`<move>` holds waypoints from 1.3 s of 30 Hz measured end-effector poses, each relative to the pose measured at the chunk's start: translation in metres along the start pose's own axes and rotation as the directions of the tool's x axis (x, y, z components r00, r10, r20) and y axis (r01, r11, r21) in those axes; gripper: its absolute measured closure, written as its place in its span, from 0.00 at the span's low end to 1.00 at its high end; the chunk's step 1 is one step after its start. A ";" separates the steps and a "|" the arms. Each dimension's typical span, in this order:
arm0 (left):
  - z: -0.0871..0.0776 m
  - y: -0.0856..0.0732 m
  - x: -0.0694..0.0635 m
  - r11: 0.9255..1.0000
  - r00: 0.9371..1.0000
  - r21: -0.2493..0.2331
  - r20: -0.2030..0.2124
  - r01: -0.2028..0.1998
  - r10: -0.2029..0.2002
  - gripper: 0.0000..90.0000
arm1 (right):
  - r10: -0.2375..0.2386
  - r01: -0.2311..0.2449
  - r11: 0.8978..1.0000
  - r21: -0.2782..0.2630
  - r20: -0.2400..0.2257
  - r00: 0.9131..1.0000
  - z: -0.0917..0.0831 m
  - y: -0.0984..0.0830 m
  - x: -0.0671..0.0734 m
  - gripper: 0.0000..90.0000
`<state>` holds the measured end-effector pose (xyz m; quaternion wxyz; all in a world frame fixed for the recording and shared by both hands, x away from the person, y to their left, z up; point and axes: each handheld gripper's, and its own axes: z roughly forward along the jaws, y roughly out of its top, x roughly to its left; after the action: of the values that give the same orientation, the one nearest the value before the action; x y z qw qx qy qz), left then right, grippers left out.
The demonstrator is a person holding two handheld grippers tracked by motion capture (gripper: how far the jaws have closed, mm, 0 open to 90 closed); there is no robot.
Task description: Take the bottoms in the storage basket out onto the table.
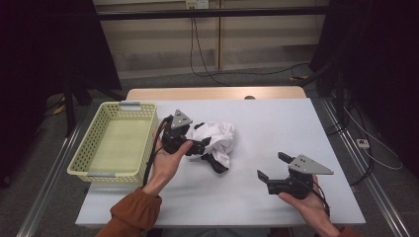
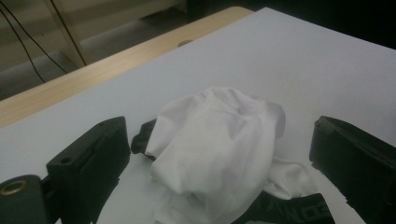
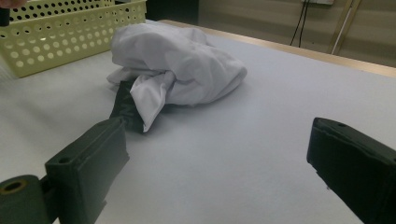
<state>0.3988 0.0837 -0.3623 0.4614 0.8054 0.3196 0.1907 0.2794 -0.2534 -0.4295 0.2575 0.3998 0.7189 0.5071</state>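
While the crumpled white garment [image 1: 217,140] lies mid-table beside the yellow basket [image 1: 114,143], it is straddled by the left gripper's [image 1: 201,146] wide-open jaws; only a loose fold might be pinched, letting it slip. The right gripper [image 1: 271,166] is held open, empty.

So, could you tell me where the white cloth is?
In the high view the white cloth lies crumpled mid-table, right of the yellow basket, between the left gripper's open jaws.

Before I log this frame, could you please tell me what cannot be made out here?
- High view: the basket floor near its front wall is hidden by that wall.
- Left gripper view: lettering on the white garment's black band is cut off by the bottom edge.
- Right gripper view: the band lettering is too small.
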 end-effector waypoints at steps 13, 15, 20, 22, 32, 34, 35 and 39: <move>-0.016 -0.001 0.000 1.000 1.000 -0.009 -0.014 -0.007 0.007 0.06 | -0.001 0.001 1.000 0.000 0.002 1.000 0.000 0.000 0.000 0.05; -0.018 -0.003 0.000 1.000 1.000 -0.012 -0.018 -0.006 0.006 0.06 | -0.001 0.001 1.000 0.001 0.002 1.000 0.000 0.000 0.000 0.05; -0.023 -0.006 0.001 1.000 0.999 -0.009 -0.048 0.002 -0.002 0.06 | -0.002 0.002 1.000 0.001 0.003 1.000 0.000 0.000 0.000 0.05; -0.025 -0.008 0.002 1.000 0.999 -0.011 -0.037 0.005 -0.005 0.06 | -0.001 0.001 1.000 0.000 0.003 1.000 0.000 0.000 0.000 0.05; -0.038 -0.014 0.006 1.000 0.999 -0.017 -0.047 0.012 -0.013 0.06 | -0.003 0.003 1.000 0.002 0.003 1.000 0.000 0.000 0.000 0.05; -0.041 -0.014 0.006 1.000 0.999 -0.022 -0.052 0.012 -0.013 0.06 | -0.003 0.003 1.000 0.001 0.002 1.000 0.000 0.000 0.000 0.05; -0.042 -0.015 0.005 1.000 0.998 -0.021 -0.056 0.011 -0.012 0.06 | -0.003 0.003 1.000 0.002 0.003 1.000 0.000 0.000 0.000 0.05; -0.046 -0.021 0.006 1.000 0.998 -0.019 -0.060 0.011 -0.013 0.06 | -0.001 0.001 1.000 0.002 0.005 1.000 0.000 0.000 0.000 0.05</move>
<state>0.3687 0.1239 -0.3575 0.4600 0.7930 0.3365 0.2151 0.2797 -0.2533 -0.4294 0.2591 0.4008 0.7190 0.5053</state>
